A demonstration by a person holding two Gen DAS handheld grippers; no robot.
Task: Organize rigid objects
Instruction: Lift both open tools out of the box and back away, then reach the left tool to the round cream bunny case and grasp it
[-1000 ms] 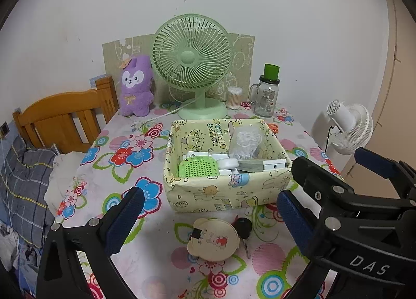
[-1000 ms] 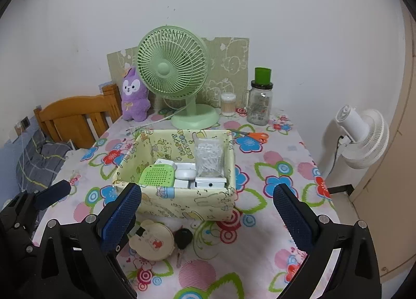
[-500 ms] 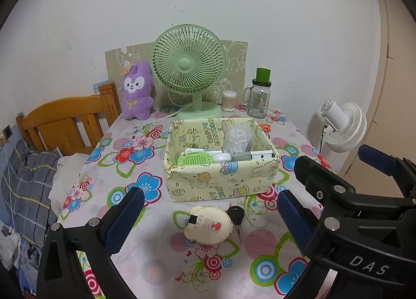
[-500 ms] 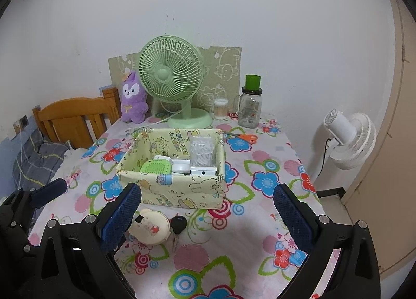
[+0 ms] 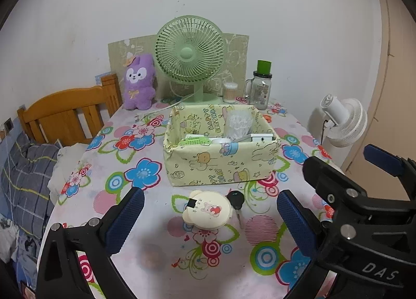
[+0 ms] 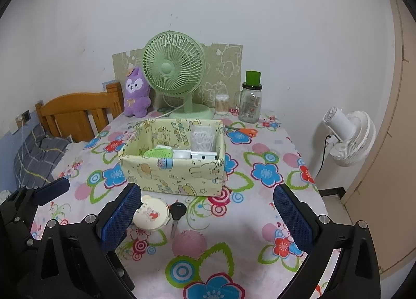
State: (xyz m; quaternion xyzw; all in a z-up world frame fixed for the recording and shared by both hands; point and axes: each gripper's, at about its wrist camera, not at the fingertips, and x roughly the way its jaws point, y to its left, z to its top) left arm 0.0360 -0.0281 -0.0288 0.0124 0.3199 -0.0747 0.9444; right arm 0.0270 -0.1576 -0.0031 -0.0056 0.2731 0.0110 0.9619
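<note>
A yellow fabric basket (image 5: 221,166) (image 6: 176,174) stands mid-table and holds a green perforated case (image 5: 195,140), white boxes (image 5: 261,138) and a clear bag (image 5: 238,124). In front of it lie a cream round bear-shaped case (image 5: 206,211) (image 6: 152,214) and a black-headed key (image 5: 236,199) (image 6: 177,213). My left gripper (image 5: 208,218) is open and empty, hovering above the table near the round case. My right gripper (image 6: 205,217) is open and empty, to the right of the left one, which shows at the lower left of the right wrist view.
A green desk fan (image 5: 189,52), purple plush (image 5: 139,83), cotton swab jar (image 5: 230,92) and green-lidded glass jar (image 5: 261,88) line the back edge. Orange scissors (image 6: 244,131) lie right of the basket. A wooden bed frame (image 5: 67,114) is left, a white fan (image 5: 343,122) right.
Both grippers have drawn back from the basket; the table items look smaller and farther. Both grippers stay open and empty.
</note>
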